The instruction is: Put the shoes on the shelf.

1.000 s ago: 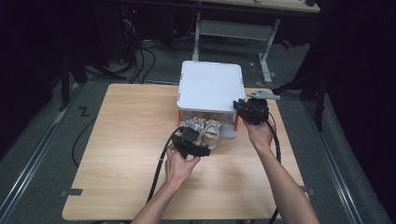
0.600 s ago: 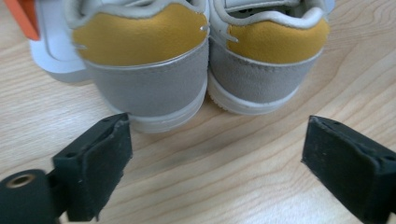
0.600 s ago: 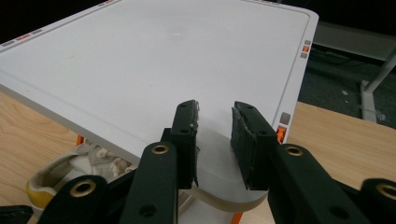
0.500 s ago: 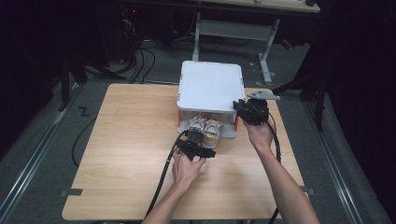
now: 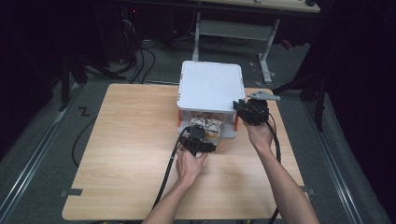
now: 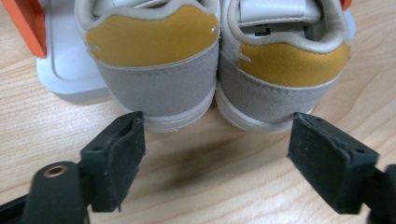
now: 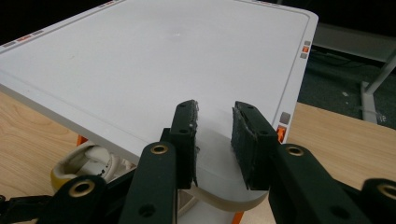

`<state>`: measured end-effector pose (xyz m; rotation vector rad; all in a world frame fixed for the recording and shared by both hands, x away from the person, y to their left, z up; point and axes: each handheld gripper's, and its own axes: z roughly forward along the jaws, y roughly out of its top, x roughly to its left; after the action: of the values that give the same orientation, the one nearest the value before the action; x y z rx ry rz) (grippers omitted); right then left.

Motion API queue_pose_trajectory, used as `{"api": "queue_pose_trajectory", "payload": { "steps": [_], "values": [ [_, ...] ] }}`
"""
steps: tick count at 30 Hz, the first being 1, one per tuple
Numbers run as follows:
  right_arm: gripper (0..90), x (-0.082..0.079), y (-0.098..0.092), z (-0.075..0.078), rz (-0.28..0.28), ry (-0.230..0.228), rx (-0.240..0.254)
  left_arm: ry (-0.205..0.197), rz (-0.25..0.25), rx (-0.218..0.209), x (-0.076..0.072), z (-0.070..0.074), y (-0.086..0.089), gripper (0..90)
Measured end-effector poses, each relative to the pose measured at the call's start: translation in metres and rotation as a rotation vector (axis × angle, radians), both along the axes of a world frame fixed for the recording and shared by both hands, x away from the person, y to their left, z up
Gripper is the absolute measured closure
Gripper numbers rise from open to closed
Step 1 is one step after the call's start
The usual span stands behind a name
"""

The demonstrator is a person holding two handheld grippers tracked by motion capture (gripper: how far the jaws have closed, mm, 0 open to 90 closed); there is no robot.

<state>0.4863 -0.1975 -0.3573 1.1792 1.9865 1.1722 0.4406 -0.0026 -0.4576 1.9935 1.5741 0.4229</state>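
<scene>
High view: white box (image 5: 211, 100) on the table (image 5: 126, 154); pair of shoes (image 5: 206, 127) at its near opening; left gripper (image 5: 195, 139) just before the shoes, right gripper (image 5: 252, 111) at the box's near right corner.

Left gripper view: jaws spread, just been closing slightly, nothing between them, heels beyond the pads.

Right gripper view: jaws narrow, apparently clamping the raised lid (image 7: 154, 79) corner.

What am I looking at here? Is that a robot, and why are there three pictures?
No robot: a person at a wooden table holds a two-jaw gripper in each hand. One camera looks down from above; the other two ride on the grippers, looking along their black jaws. On the table stands a white box with orange clips and a raised lid, a pair of shoes with yellow heels pointing out. The right gripper has its jaws around the lid's corner, holding it up. The left gripper is open just behind the heels, its jaws lately narrowing, touching nothing yet.
</scene>
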Motion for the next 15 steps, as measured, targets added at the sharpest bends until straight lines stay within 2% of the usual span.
{"api": "queue_pose_trajectory", "payload": {
  "steps": [4,8,12,15],
  "values": [
    [70.0,0.0,0.0,0.0,-0.002,-0.007,-0.004,-0.003,0.002,0.002,0.005,0.0,-0.002,21.8],
    [70.0,0.0,0.0,0.0,-0.003,-0.006,-0.002,-0.007,0.023,-0.017,0.012,0.0,-0.004,23.6],
    [70.0,-0.001,0.0,-0.001,-0.001,-0.006,-0.001,-0.032,0.059,-0.056,0.018,-0.003,-0.009,28.8],
    [70.0,-0.001,0.0,-0.001,-0.002,-0.007,-0.001,-0.043,0.064,-0.062,0.021,-0.004,-0.01,29.1]
  ]
}}
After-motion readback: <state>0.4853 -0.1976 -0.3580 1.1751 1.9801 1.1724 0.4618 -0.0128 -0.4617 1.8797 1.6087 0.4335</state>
